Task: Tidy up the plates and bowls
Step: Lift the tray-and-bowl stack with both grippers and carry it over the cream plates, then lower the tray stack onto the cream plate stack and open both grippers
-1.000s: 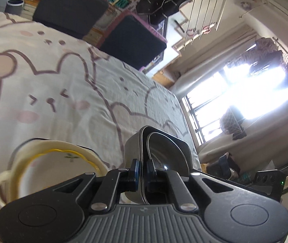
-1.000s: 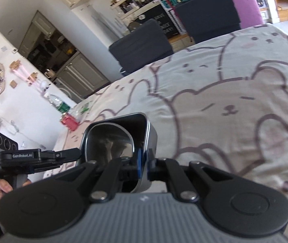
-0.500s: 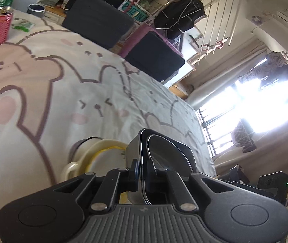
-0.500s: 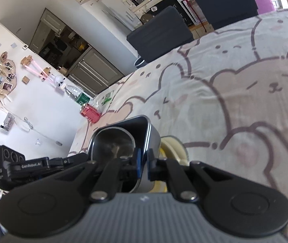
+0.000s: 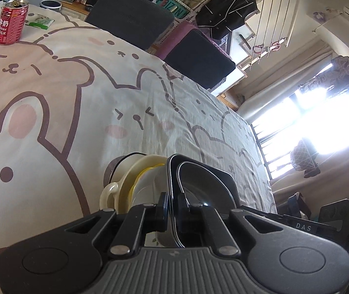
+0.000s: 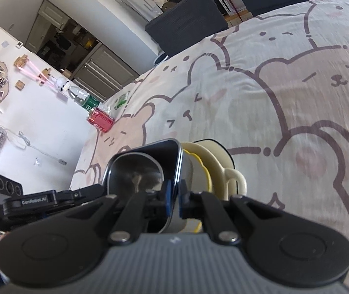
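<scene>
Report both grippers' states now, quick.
Left gripper: jaws shut on the rim of the metal tray.
Right gripper: jaws shut on the opposite rim of the same metal tray.

Clamped between my left gripper's (image 5: 172, 204) matt black plastic fingers is the thin rim of a metal tray (image 5: 199, 183), dark and glossy, with a polished steel bowl (image 6: 135, 171) nested inside (it mirrors the room dimly). My right gripper (image 6: 173, 199) pinches the opposite rim; its blue pads look rubbery. Just beyond my jaws sits a cream cup (image 5: 125, 183), smooth glazed ceramic with a yellow band. Under everything lies a tablecloth (image 5: 76, 98), soft matt cotton, slightly creased. Farther ahead stands a shiny printed-metal can (image 5: 11, 23).
</scene>
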